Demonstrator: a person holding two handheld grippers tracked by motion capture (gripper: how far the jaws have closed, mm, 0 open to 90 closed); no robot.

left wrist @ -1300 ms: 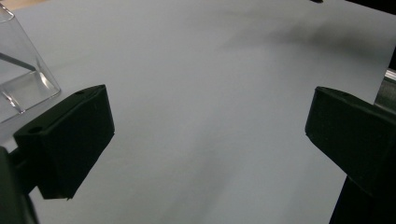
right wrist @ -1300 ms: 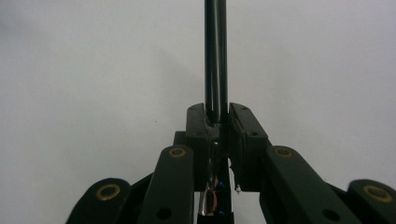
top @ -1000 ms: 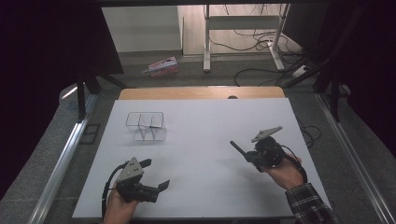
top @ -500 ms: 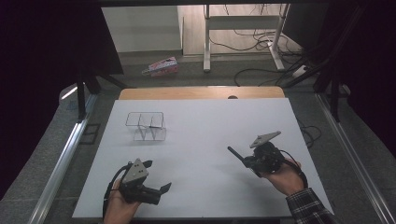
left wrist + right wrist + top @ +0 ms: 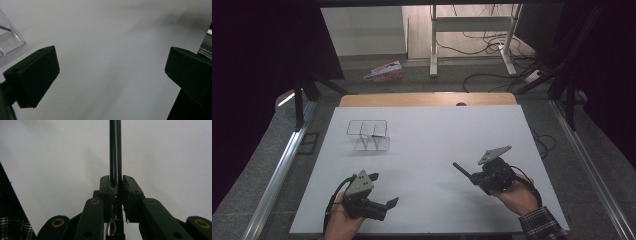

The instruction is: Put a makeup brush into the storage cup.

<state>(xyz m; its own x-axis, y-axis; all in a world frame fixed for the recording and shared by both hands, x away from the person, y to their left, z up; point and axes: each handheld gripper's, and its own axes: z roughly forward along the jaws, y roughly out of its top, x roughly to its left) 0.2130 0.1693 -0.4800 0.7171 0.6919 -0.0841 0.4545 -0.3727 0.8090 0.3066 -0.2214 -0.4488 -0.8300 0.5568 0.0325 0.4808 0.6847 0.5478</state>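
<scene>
A clear plastic holder (image 5: 368, 135) with compartments stands on the white table (image 5: 432, 135) at the back left; its corner also shows in the left gripper view (image 5: 10, 37). My left gripper (image 5: 383, 190) lies near the front left edge, jaws wide apart (image 5: 112, 72) with only bare table between them. At the front right, my right gripper (image 5: 474, 177) is shut on a thin black rod (image 5: 461, 170), perhaps a pen. The rod (image 5: 115, 150) runs straight out from the closed jaws of the right gripper (image 5: 116, 182), and in the high view it points left and away from me.
A wooden strip (image 5: 427, 99) borders the table's far edge, and metal rails (image 5: 282, 165) run along both sides. On the floor beyond lie a pink box (image 5: 384, 71), cables (image 5: 492, 50) and a desk frame's legs (image 5: 432, 45).
My right hand has drifted slightly toward the front edge with the rod still gripped. The left gripper has barely shifted.
</scene>
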